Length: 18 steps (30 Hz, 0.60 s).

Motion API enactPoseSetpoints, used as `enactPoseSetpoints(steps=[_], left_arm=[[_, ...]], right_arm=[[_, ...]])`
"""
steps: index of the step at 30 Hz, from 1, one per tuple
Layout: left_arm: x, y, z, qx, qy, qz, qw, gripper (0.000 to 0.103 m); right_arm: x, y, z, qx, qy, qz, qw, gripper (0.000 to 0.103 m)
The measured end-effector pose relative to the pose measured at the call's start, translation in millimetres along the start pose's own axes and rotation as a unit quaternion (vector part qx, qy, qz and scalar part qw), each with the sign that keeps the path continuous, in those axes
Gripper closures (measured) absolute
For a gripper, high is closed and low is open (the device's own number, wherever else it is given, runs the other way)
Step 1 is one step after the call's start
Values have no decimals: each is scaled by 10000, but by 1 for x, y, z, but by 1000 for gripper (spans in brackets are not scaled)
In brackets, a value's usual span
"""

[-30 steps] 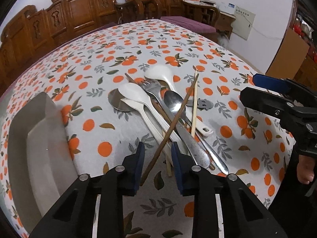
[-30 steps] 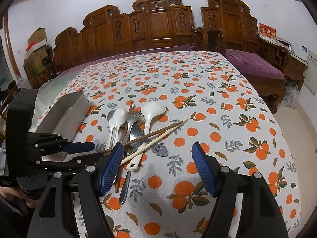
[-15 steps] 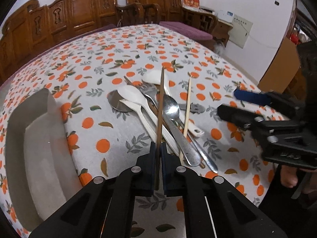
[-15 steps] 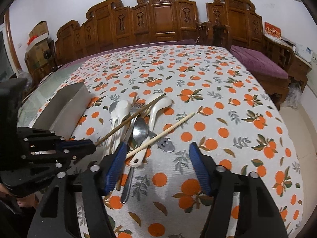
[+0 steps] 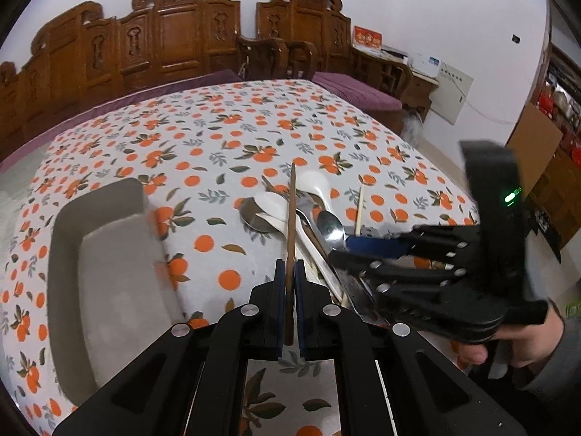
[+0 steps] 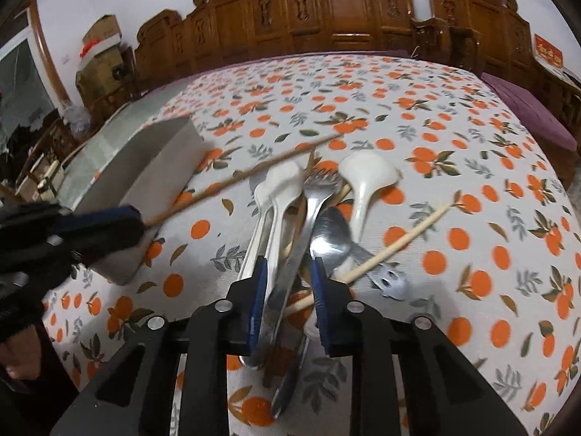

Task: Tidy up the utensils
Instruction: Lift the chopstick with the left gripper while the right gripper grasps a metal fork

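Observation:
My left gripper (image 5: 289,267) is shut on a dark brown chopstick (image 5: 290,218), held above the table and pointing away; it also shows in the right wrist view (image 6: 232,181). A pile of utensils lies on the orange-print cloth: white plastic spoons (image 6: 366,178), a metal fork (image 6: 316,196), a metal spoon (image 6: 332,232) and a pale chopstick (image 6: 395,243). My right gripper (image 6: 288,276) is open, its fingers either side of the fork and spoon handles. The grey tray (image 5: 109,276) stands to the left of the pile.
Carved wooden chairs (image 6: 345,3) line the far side of the table. The table's right edge (image 5: 454,181) drops to the floor. The hand holding the right gripper (image 5: 508,341) is at the lower right of the left wrist view.
My left gripper closed on the dark chopstick and lifted it off the pile. My right gripper came down over the pile and narrowed around the fork and spoon handles.

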State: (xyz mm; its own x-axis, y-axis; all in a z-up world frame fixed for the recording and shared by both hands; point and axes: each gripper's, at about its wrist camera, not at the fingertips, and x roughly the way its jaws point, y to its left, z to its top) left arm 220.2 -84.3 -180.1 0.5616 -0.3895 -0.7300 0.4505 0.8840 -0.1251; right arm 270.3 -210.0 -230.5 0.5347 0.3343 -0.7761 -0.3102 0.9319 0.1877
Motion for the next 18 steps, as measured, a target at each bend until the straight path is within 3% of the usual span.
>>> enactPoseSetpoints(steps=[5, 9, 18], left_arm=[[-8, 1, 2, -10, -132, 59, 9999, 99], [-11, -2, 3, 53, -181, 58, 9998, 99], [-16, -4, 2, 110, -238, 87, 9996, 99]], right_arm=[[12, -1, 1, 51, 134, -3, 9999, 80], [15, -10, 3, 381, 162, 262, 9988, 80], [21, -10, 8, 566, 194, 346, 9976, 90]])
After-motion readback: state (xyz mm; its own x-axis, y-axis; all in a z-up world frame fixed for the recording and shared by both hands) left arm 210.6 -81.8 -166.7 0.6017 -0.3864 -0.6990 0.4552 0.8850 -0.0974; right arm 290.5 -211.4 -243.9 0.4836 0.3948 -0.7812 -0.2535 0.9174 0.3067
